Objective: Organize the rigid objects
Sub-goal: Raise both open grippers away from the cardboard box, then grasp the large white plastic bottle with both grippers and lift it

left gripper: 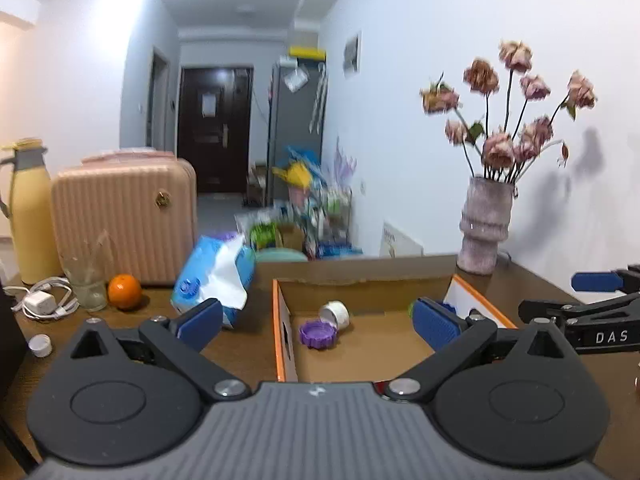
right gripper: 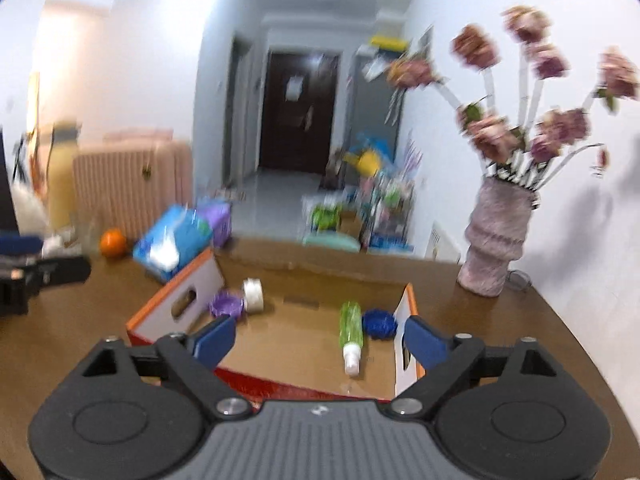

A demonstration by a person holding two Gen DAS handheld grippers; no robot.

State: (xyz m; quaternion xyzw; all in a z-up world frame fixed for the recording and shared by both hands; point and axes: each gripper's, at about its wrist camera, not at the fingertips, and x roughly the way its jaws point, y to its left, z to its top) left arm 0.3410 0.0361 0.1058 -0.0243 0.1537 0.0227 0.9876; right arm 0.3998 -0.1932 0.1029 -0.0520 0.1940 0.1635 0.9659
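An open cardboard box (left gripper: 360, 344) with orange-edged flaps sits on the brown table. Inside lie a purple cap (left gripper: 318, 333) and a white cap (left gripper: 336, 314). The right wrist view shows the same box (right gripper: 296, 344) holding the purple cap (right gripper: 226, 304), the white cap (right gripper: 253, 295), a green spray bottle (right gripper: 351, 332) lying flat and a blue cap (right gripper: 379, 323). My left gripper (left gripper: 316, 322) is open and empty above the box's near left corner. My right gripper (right gripper: 318, 340) is open and empty over the box's near edge; it also shows in the left wrist view (left gripper: 580, 308).
A loose white cap (left gripper: 40, 345), an orange (left gripper: 125, 292), a glass (left gripper: 86, 284), a white charger (left gripper: 44, 300), a blue tissue pack (left gripper: 214, 276), a pink case (left gripper: 124, 216) and a yellow flask (left gripper: 30, 212) stand left of the box. A flower vase (left gripper: 484, 228) stands at the right wall.
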